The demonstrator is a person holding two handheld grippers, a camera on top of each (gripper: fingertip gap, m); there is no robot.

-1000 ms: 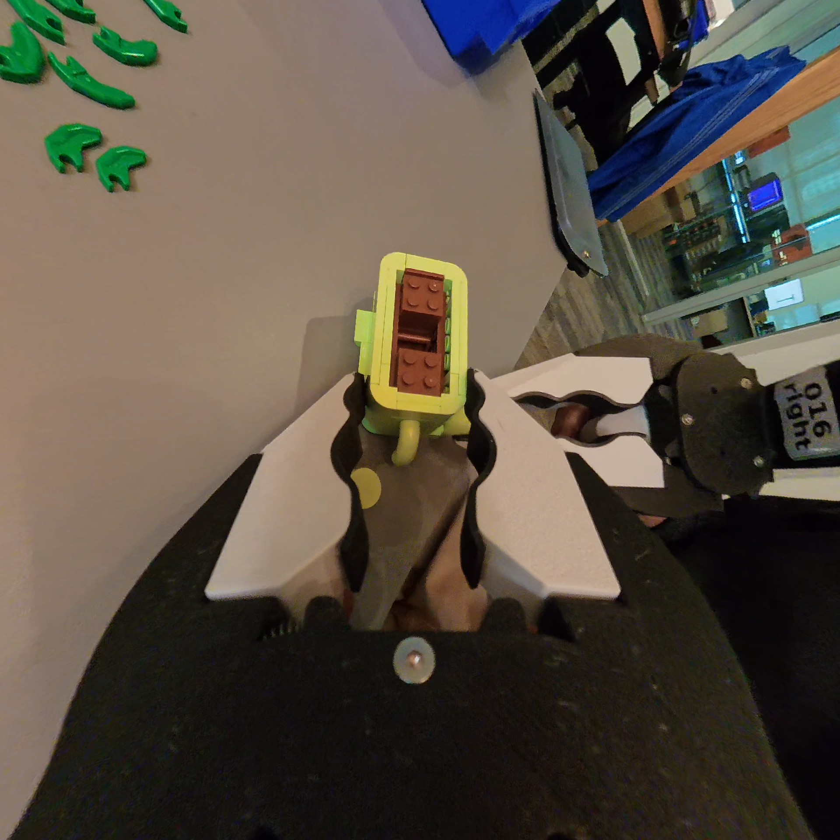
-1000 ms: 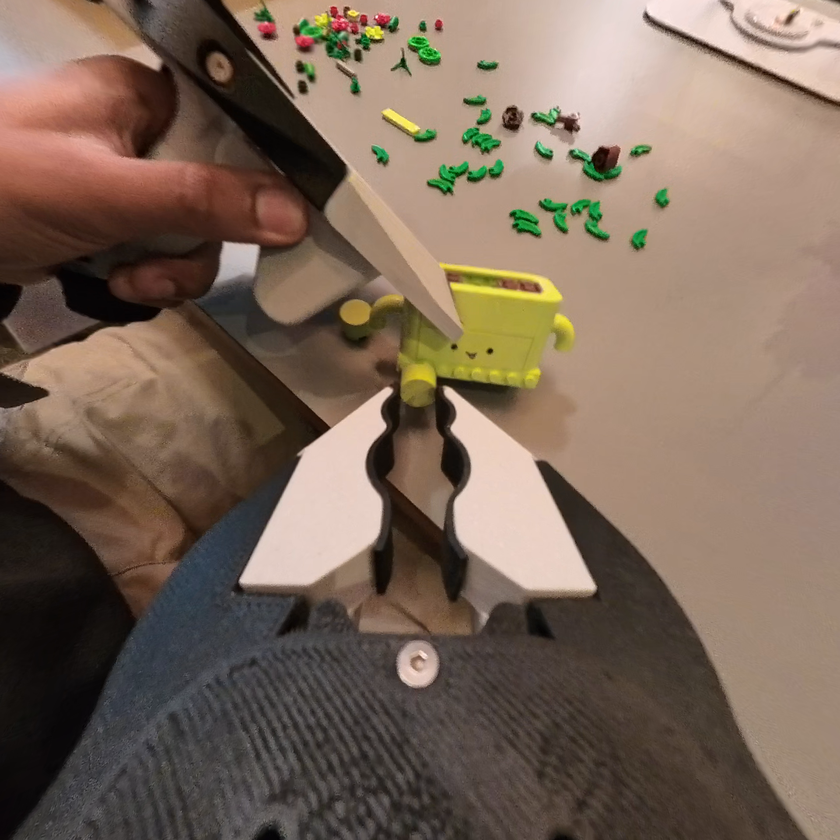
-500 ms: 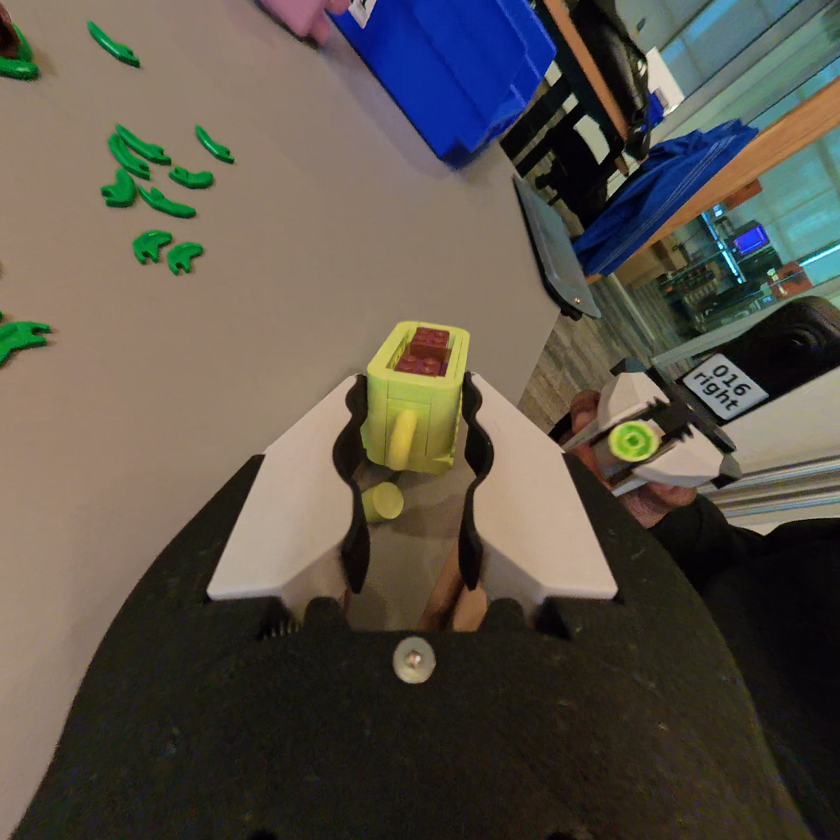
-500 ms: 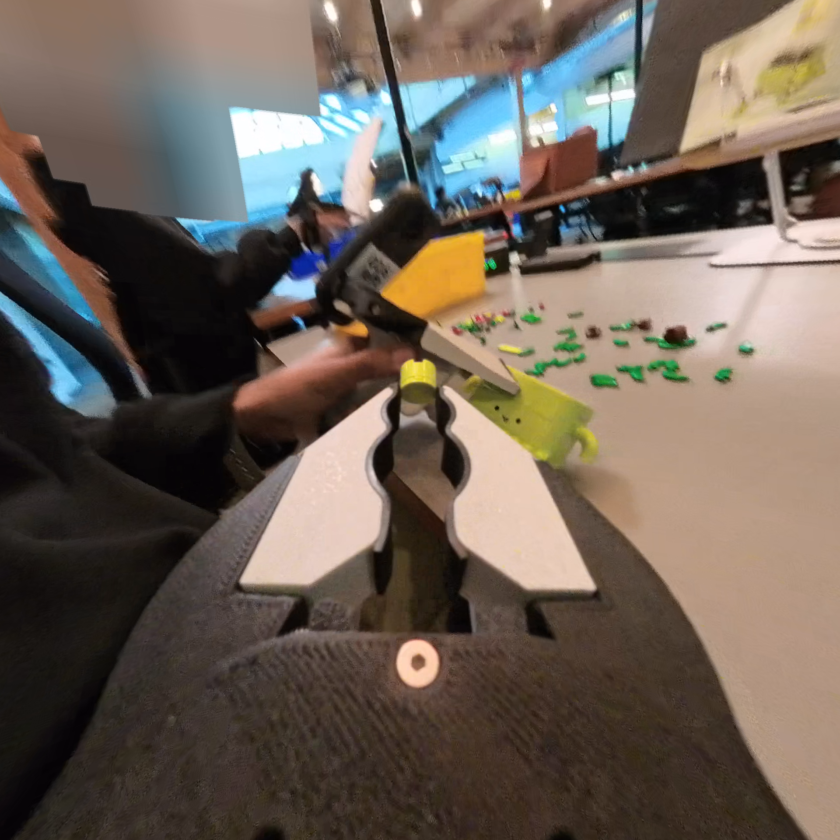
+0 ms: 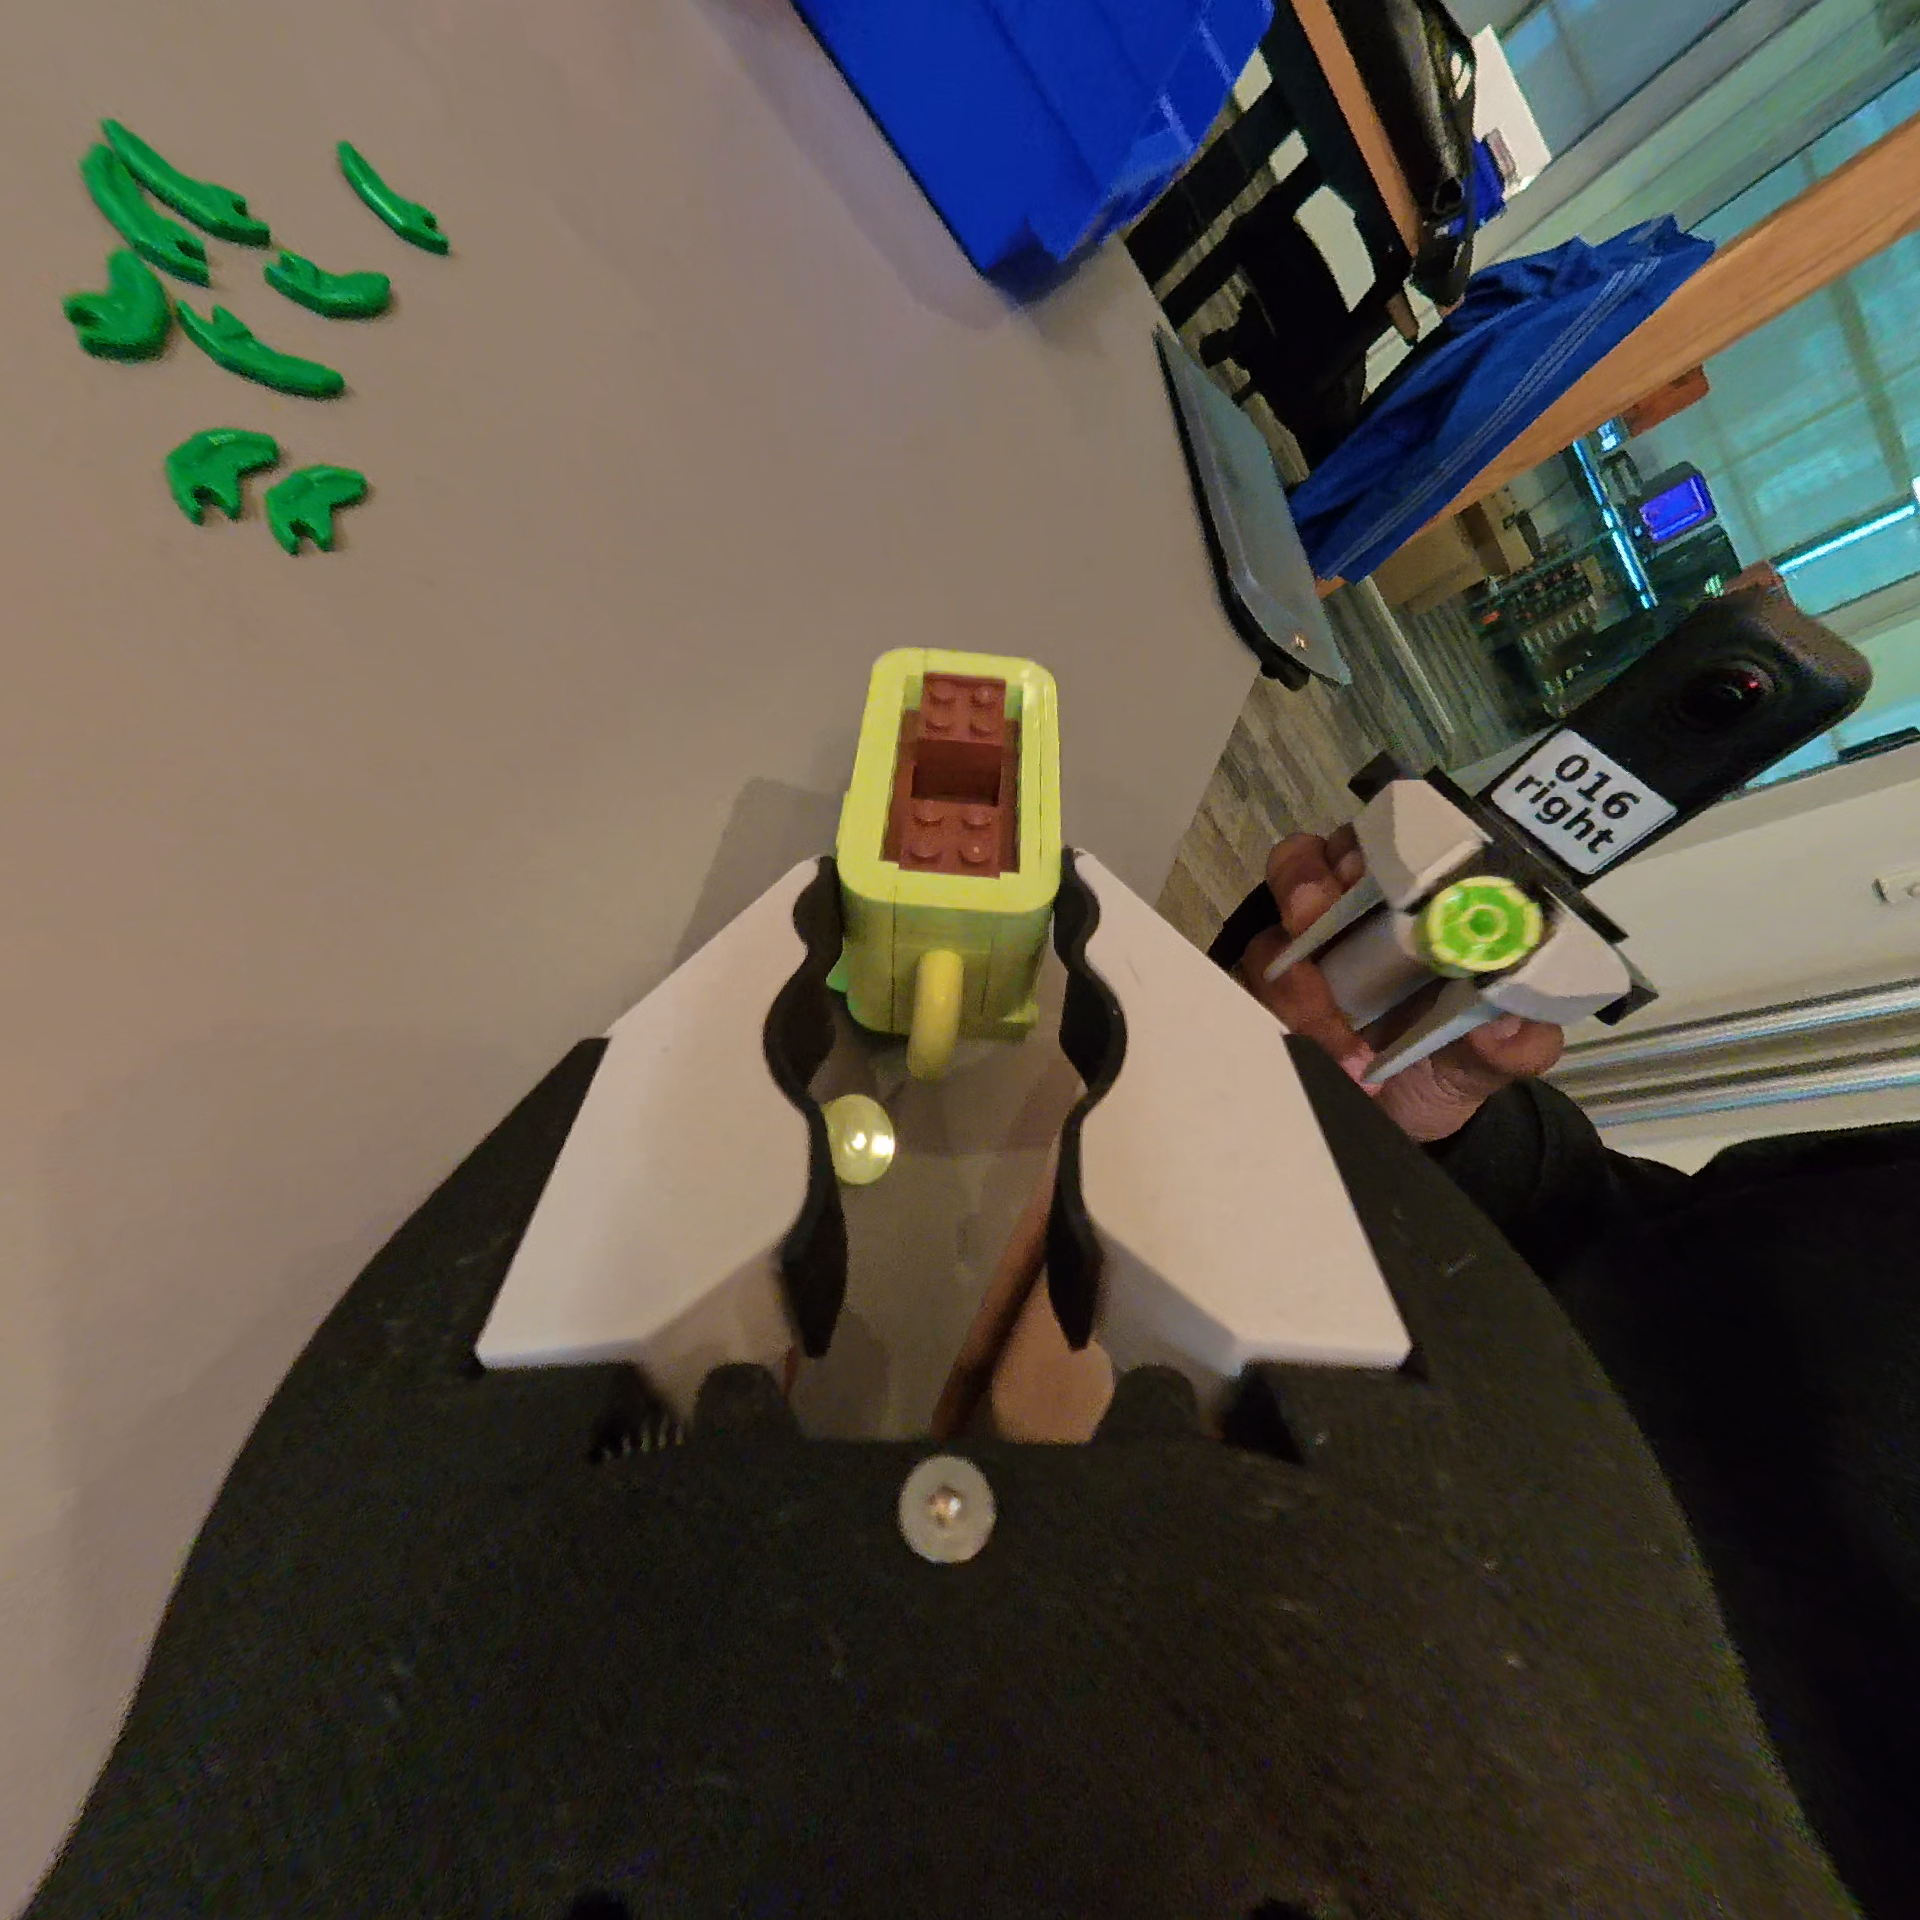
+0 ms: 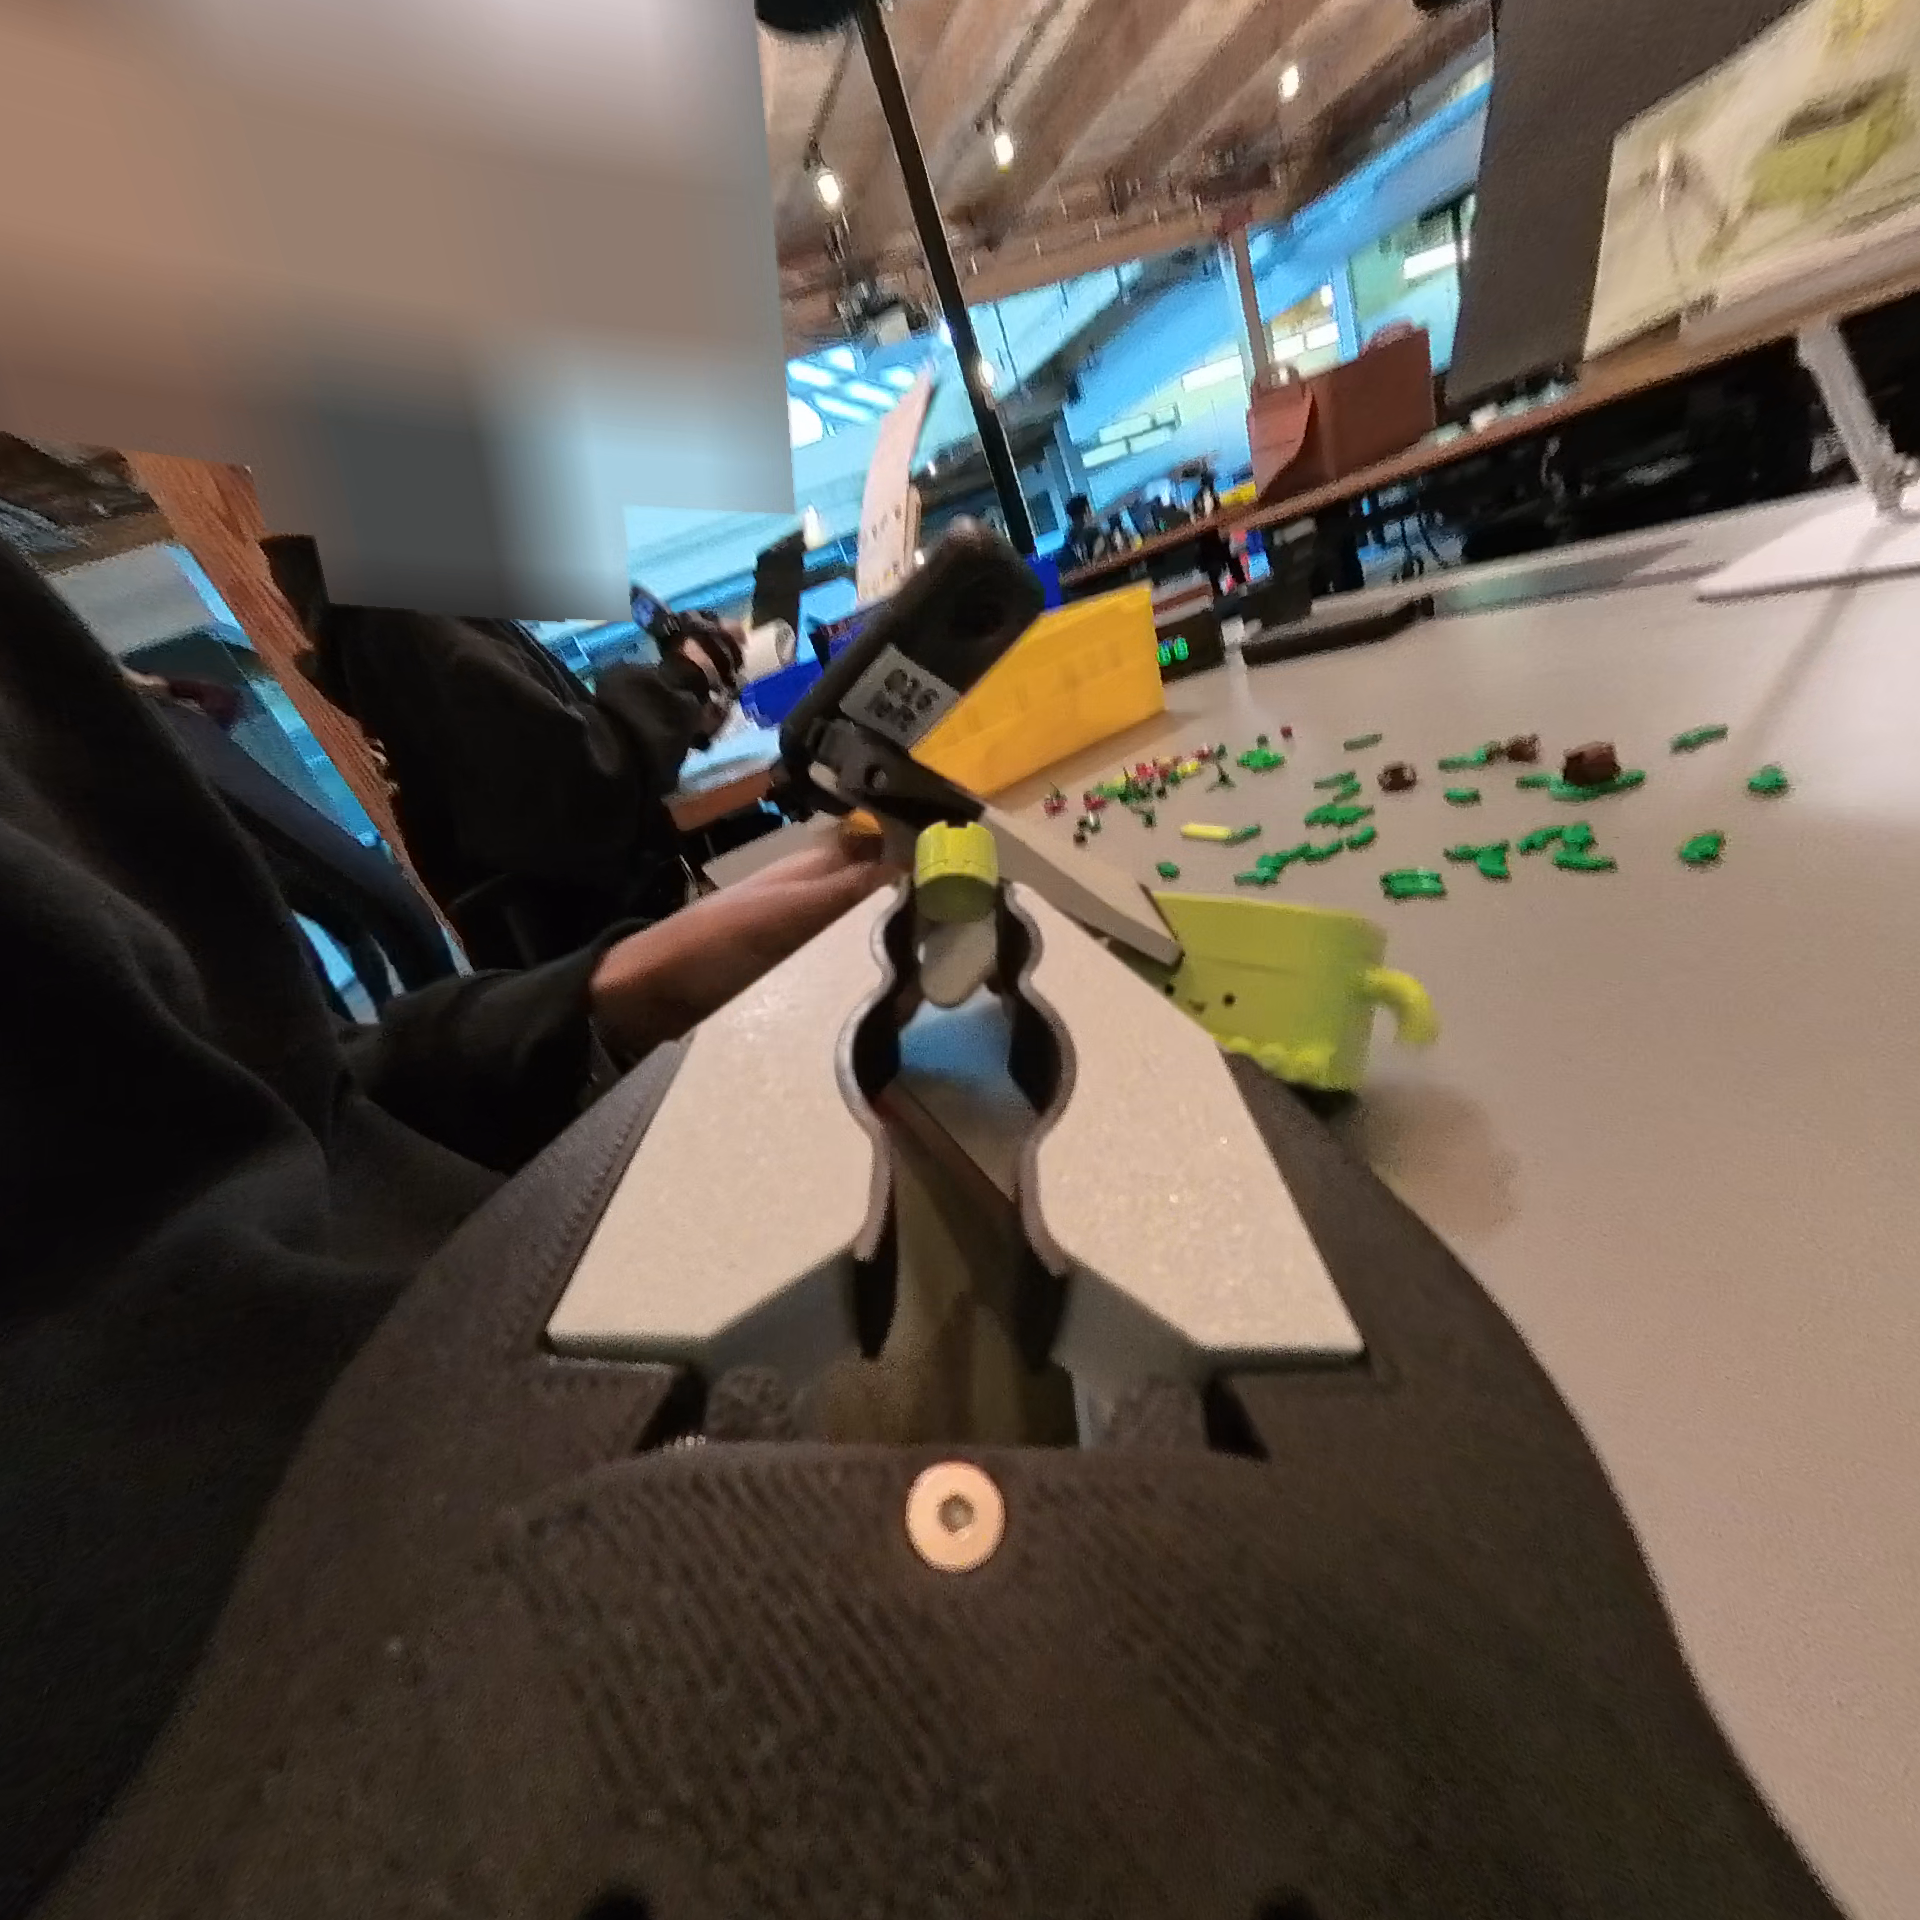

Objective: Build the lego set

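The lime lego box point(image 5: 951, 852) with brown bricks inside is clamped in my left gripper point(image 5: 945, 935), on the tabletop point(image 5: 520, 675). My right gripper point(image 6: 954, 883) pinches a small lime round piece point(image 6: 954, 868), lifted at 3 o'clock of the box. Green leaf pieces point(image 5: 229, 312) lie at 10 o'clock.

Grey tabletop point(image 5: 540, 644), blue bin point(image 5: 1018, 114) at its far edge, yellow bin point(image 6: 1049, 691) behind the scattered pieces, blue cloth point(image 5: 1496, 374) over a wooden bench, black pole point(image 6: 935, 260)
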